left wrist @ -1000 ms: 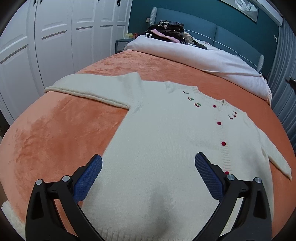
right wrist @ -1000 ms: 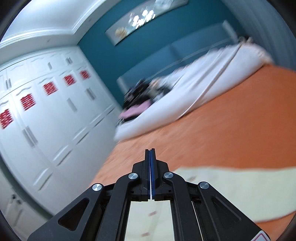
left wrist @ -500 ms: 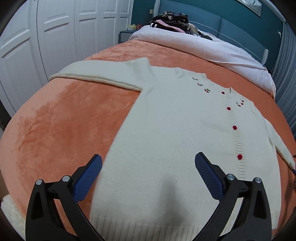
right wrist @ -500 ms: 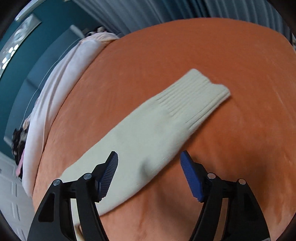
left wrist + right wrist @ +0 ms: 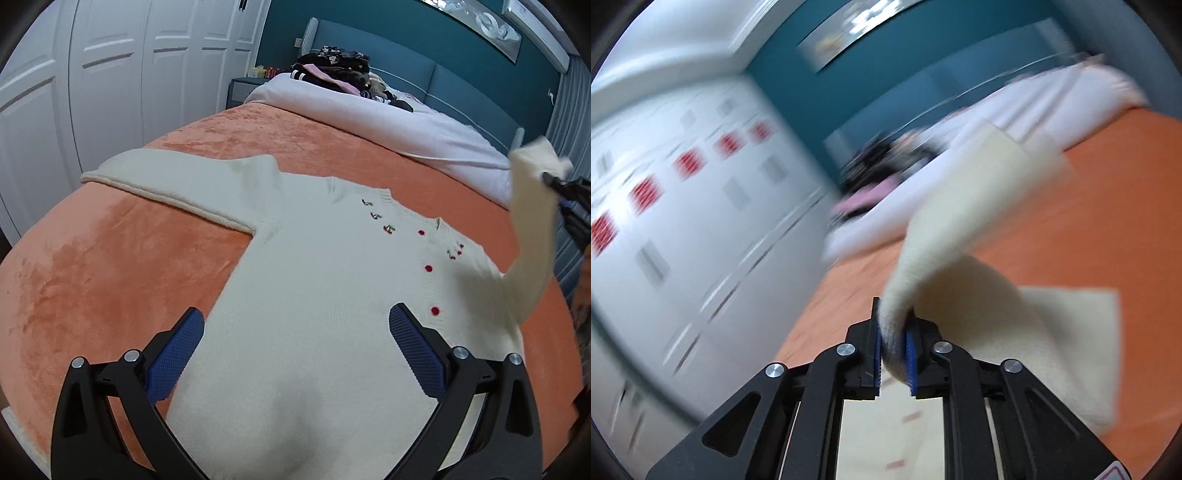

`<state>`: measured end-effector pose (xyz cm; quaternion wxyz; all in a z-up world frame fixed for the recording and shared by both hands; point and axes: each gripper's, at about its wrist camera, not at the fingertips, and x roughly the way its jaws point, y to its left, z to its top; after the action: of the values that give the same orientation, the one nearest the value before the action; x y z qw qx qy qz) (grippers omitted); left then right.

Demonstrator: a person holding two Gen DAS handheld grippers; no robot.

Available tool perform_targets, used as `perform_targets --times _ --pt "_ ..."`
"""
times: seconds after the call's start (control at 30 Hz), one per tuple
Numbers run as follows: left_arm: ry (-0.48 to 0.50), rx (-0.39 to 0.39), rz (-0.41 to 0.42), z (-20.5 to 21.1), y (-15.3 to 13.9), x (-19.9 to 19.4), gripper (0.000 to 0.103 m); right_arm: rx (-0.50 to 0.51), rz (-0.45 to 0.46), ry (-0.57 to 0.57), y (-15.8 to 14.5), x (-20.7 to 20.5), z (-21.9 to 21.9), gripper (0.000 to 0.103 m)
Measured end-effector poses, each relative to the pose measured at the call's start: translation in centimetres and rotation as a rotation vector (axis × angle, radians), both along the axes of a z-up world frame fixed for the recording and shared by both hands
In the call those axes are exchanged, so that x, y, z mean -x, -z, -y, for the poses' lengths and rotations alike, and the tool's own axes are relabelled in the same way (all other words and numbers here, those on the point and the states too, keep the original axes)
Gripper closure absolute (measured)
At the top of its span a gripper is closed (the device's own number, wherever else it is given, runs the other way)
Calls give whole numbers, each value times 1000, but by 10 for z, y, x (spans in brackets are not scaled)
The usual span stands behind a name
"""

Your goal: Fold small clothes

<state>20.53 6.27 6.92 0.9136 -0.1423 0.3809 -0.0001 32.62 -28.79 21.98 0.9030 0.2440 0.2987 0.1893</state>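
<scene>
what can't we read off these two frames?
- Left wrist view: cardigan hem, hidden behind the open left gripper.
- Left wrist view: right gripper, cut off by the edge, blurred.
- Right wrist view: sleeve cuff and wardrobe decals, smeared by motion blur.

We are in a home bedroom: a bed [image 5: 110, 280] under an orange plush blanket, a padded teal headboard [image 5: 399, 66] at twelve o'clock, white panelled wardrobe doors [image 5: 110, 81] at ten o'clock, and a bedside cabinet [image 5: 242, 90] beside them.

Raised sleeve [image 5: 532, 236] beside open blanket [image 5: 110, 280]
</scene>
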Motion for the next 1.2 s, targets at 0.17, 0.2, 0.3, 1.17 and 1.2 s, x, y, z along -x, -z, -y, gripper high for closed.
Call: perform_targets --times 0.17,0.2,0.3,1.17,1.2 --pt "24 153 -38 -2 3 -43 5 87 -225 -65 92 5 -73 76" --pt "24 186 -51 -3 7 -53 5 57 -245 -13 99 15 -58 76" --pt "8 277 -115 -5 29 -89 5 -41 -285 154 112 50 6 66" --pt "4 317 -165 18 98 -165 88 -149 -353 547 170 67 126 93" --pt "-2 344 -154 14 100 -161 88 -149 -354 548 165 70 126 91"
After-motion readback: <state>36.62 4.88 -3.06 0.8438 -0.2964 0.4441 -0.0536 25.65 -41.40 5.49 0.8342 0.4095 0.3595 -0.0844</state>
